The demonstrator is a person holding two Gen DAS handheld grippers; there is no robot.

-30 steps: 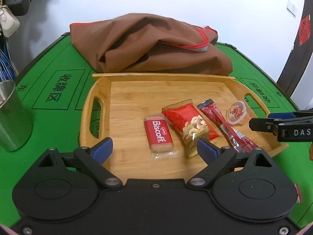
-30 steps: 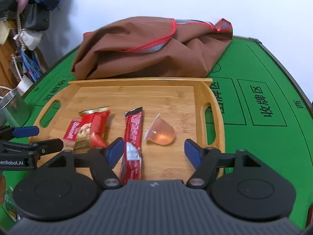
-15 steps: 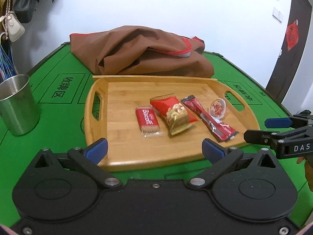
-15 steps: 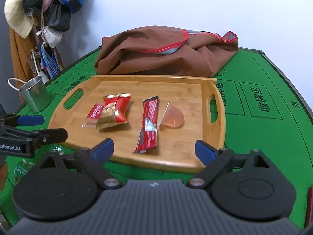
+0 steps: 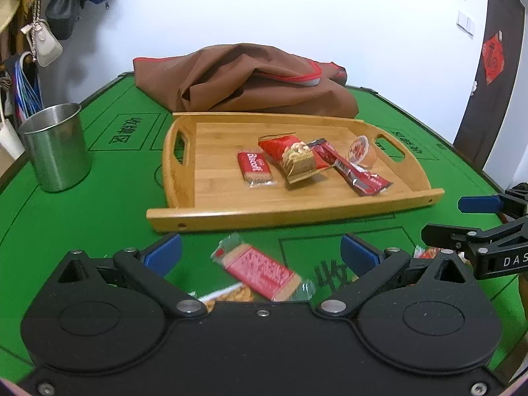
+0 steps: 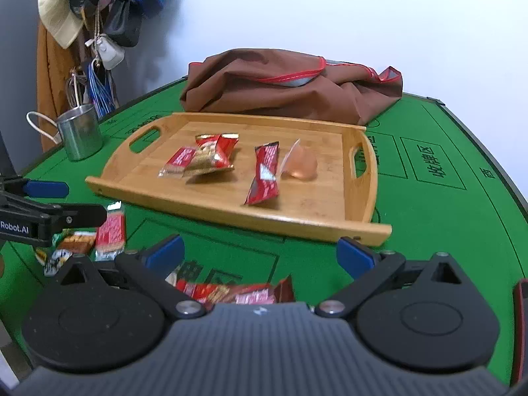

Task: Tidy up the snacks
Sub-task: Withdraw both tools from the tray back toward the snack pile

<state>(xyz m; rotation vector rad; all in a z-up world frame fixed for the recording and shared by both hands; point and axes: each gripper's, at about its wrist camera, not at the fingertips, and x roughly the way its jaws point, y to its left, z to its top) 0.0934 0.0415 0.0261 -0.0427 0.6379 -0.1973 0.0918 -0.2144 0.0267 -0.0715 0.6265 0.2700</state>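
A wooden tray (image 5: 231,208) (image 6: 316,224) on the green table holds a Biscoff biscuit (image 5: 254,168), a red nut packet (image 5: 293,156), a red stick packet (image 5: 349,168) and a jelly cup (image 5: 361,150). My left gripper (image 5: 260,250) is open over a loose Biscoff biscuit (image 5: 260,272) on the felt in front of the tray. My right gripper (image 6: 260,252) is open over red snack packets (image 6: 231,292) near the table's front. More loose snacks (image 6: 82,244) lie at the left in the right wrist view.
A steel cup (image 5: 56,148) stands left of the tray. A brown bag (image 5: 244,79) lies behind the tray against the wall. Bags hang at the far left (image 6: 99,33). Each gripper shows at the edge of the other's view.
Both grippers have drawn back from over the tray toward the table's front. Loose snacks on the felt now show between their fingers. Both stay open.
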